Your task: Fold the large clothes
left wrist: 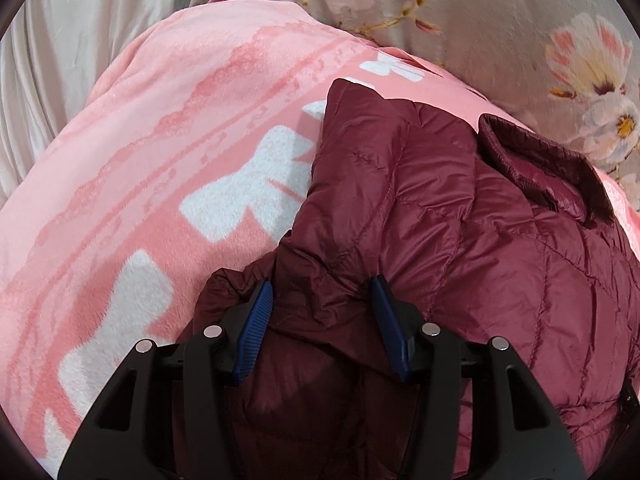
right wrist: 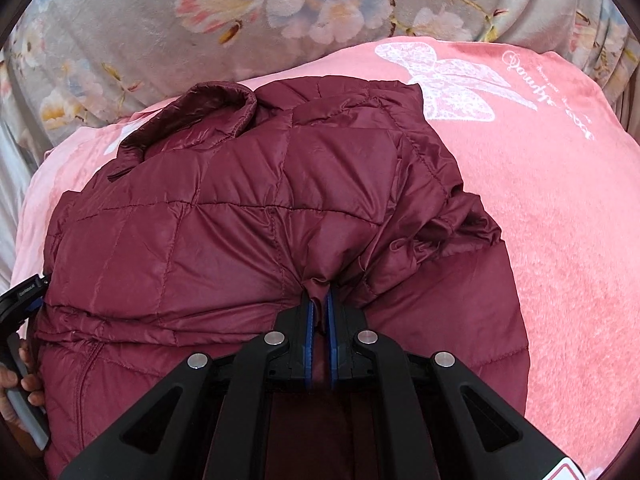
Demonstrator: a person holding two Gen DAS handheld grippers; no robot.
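Where it bunches, maroon quilted jacket (right wrist: pixel 248 208), glossy, creased.

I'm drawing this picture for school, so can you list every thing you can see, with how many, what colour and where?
puffy jacket: one, dark red, quilted, lying on the pink blanket, collar at the far end
pink blanket: one, pink with white bow shapes and a white butterfly print, spread under the jacket
flowery blanket: one, grey with white and yellow flowers, behind the pink blanket
pale cloth: one, whitish, at the far left
left hand-held gripper: one, black with blue pads, jaws apart with jacket fabric bunched between them
right hand-held gripper: one, black with blue pads, shut on a pinch of jacket
hand: one, holding the left hand-held gripper's handle, at the jacket's left edge
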